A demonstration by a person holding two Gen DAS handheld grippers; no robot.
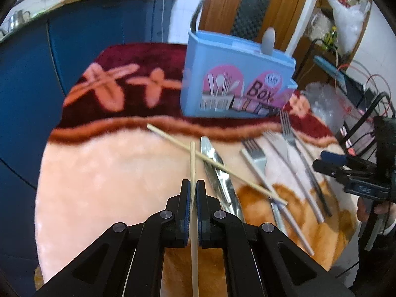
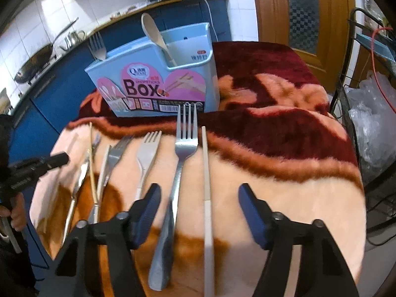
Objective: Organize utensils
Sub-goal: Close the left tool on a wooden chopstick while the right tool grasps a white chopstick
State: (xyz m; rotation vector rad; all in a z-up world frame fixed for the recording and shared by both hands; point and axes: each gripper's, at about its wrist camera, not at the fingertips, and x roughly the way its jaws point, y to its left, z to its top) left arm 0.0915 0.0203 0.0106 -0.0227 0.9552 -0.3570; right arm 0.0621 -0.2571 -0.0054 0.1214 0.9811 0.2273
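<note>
My left gripper [image 1: 193, 185] is shut on a wooden chopstick [image 1: 192, 158], which runs straight up between its pads. A second wooden chopstick [image 1: 222, 167] lies slanted across a steel knife [image 1: 217, 170] just beyond. My right gripper [image 2: 199, 193] stands open over the blanket, with a large steel fork [image 2: 183, 153] and a white chopstick [image 2: 206, 185] lying between its fingers, untouched by either pad. The blue utensil box [image 2: 158, 79] stands upright behind them, holding a wooden spoon [image 2: 153, 34] and a fork [image 2: 97, 47]. The left wrist view shows the box [image 1: 222, 74] at the upper right.
A plush pink and maroon blanket [image 2: 272, 173] covers the round table. More cutlery lies left of the large fork: a white-handled fork [image 2: 147, 156], a dark fork [image 2: 116, 153] and a knife [image 2: 79, 178]. A wire rack with plastic bags [image 2: 371, 123] stands at the right edge.
</note>
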